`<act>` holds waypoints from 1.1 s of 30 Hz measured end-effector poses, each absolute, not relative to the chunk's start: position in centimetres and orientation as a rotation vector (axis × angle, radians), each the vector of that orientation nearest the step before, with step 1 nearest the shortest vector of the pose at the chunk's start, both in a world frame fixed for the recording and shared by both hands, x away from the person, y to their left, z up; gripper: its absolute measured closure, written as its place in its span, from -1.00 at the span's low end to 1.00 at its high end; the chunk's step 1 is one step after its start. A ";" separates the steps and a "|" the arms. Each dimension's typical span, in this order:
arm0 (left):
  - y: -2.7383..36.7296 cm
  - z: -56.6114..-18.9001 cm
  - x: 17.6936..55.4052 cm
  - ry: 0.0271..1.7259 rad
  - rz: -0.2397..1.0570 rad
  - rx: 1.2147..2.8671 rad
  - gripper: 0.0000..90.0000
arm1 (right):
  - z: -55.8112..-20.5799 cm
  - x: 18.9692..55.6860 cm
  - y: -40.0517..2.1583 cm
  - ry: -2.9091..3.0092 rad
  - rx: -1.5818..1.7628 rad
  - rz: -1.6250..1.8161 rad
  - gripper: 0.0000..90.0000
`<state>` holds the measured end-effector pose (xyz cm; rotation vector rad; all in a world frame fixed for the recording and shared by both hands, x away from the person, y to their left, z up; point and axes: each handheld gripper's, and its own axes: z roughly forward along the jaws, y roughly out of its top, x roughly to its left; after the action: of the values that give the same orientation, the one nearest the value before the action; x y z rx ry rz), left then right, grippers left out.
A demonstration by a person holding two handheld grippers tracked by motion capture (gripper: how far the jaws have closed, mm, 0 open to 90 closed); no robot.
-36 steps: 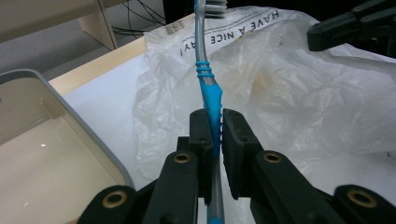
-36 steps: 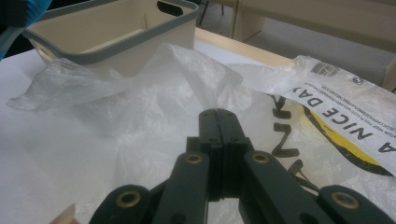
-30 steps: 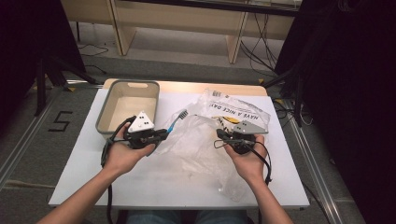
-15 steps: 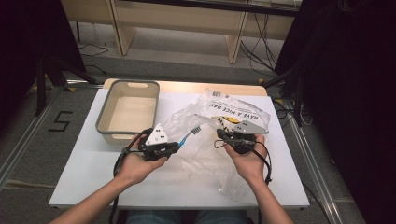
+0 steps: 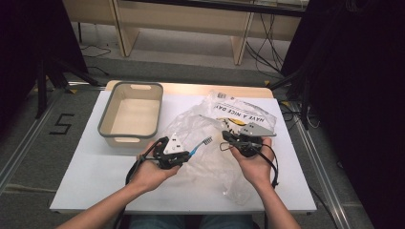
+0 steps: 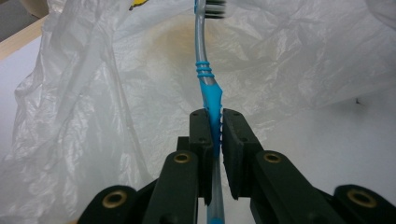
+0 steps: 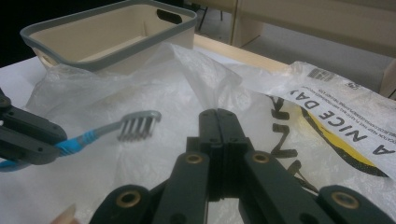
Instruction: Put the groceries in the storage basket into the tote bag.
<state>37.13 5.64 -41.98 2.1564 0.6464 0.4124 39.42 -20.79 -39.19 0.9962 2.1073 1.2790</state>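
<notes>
Blue toothbrush (image 6: 208, 88): clamped in my left gripper (image 6: 213, 122), bristles toward the clear plastic bag (image 5: 205, 133).
Right gripper (image 7: 218, 122): jaws together, pinching the bag's film.
Grey-rimmed bin (image 5: 129, 114): far left.

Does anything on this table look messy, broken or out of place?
Nothing looks broken or spilled. The plastic bag lies crumpled across the table, which seems part of the work. The left gripper holds a toothbrush level above it, and the bin sits square.

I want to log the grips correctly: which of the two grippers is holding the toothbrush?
The left gripper holds the toothbrush, clamped on its blue handle with the bristles pointing toward the bag. The right gripper pinches only the thin bag plastic.
</notes>
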 end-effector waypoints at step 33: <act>3.2 -42.9 38.9 0.681 0.423 2.211 0.83 | -39.0 39.4 -20.8 2.103 0.985 1.284 1.00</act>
<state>38.90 3.15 -42.91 2.2107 0.6808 0.4233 39.36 -20.77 -39.05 0.9851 2.1026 1.2845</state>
